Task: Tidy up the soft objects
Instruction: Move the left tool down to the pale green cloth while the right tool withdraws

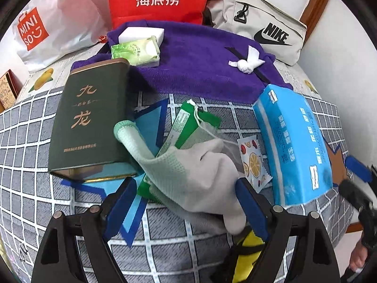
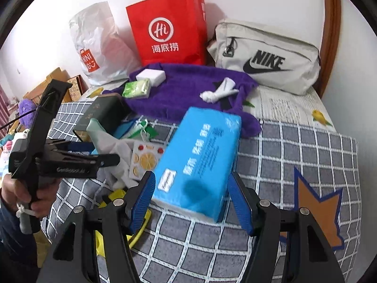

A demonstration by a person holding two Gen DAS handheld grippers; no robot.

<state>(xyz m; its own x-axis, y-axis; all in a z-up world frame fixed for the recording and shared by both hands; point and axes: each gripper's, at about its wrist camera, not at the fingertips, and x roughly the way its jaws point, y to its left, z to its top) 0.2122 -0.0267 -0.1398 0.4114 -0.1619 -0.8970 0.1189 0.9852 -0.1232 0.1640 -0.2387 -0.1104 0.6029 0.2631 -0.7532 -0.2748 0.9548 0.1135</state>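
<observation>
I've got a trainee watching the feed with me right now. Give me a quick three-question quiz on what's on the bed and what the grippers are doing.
1. True or false: the white knotted cloth lies on the purple towel.
2. Which thing sits between the right gripper fingers? A) blue tissue pack B) red bag C) dark tin
3. Fill in: the left gripper is open around a grey ____.

Key: 1 true; 2 A; 3 glove.
</observation>
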